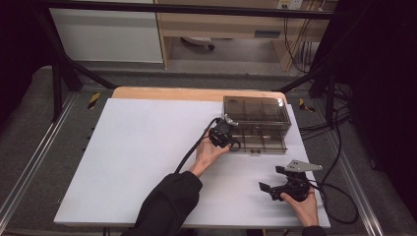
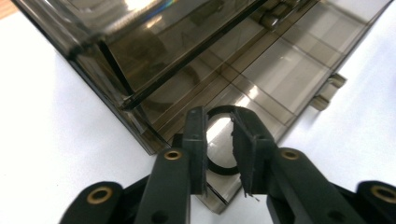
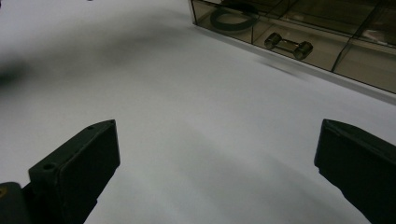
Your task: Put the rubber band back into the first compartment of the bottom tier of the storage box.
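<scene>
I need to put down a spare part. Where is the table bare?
The white table is bare left of the left tongs and in front of the right tongs. It is crowded at the compartment box.

Smoky clear compartment box [image 1: 255,118], lid open, at surface's 2 o'clock. Black ring [image 2: 219,154] flat in its 9 o'clock corner compartment.
</scene>
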Motion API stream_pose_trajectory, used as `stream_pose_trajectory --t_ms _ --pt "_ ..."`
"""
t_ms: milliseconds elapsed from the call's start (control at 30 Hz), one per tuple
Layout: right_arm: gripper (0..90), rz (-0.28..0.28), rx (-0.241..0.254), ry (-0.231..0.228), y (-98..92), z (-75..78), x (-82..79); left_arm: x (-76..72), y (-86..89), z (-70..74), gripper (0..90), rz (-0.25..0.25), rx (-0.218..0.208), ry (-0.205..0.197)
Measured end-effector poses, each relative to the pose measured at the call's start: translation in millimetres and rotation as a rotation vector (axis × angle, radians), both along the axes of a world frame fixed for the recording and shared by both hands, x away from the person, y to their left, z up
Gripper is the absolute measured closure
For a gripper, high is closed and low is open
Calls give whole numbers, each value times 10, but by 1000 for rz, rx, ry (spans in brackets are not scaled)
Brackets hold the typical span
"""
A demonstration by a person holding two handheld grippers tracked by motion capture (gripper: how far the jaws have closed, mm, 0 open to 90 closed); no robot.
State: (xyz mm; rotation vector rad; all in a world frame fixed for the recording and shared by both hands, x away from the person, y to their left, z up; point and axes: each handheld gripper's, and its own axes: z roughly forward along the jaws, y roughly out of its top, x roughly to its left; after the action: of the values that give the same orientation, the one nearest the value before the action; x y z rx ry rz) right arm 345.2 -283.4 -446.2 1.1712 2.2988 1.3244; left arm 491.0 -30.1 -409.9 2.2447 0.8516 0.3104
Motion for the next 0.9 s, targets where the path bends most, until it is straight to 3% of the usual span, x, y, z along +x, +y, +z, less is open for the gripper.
stream_pose_trajectory --t_ms 467,900 --pt "8 0 -4 2 -2 2 -3 -227 233 164 559 -42 -19 -40" --pt "8 0 -4 3 3 -2 -2 -398 592 185 371 -30 -52 -57"
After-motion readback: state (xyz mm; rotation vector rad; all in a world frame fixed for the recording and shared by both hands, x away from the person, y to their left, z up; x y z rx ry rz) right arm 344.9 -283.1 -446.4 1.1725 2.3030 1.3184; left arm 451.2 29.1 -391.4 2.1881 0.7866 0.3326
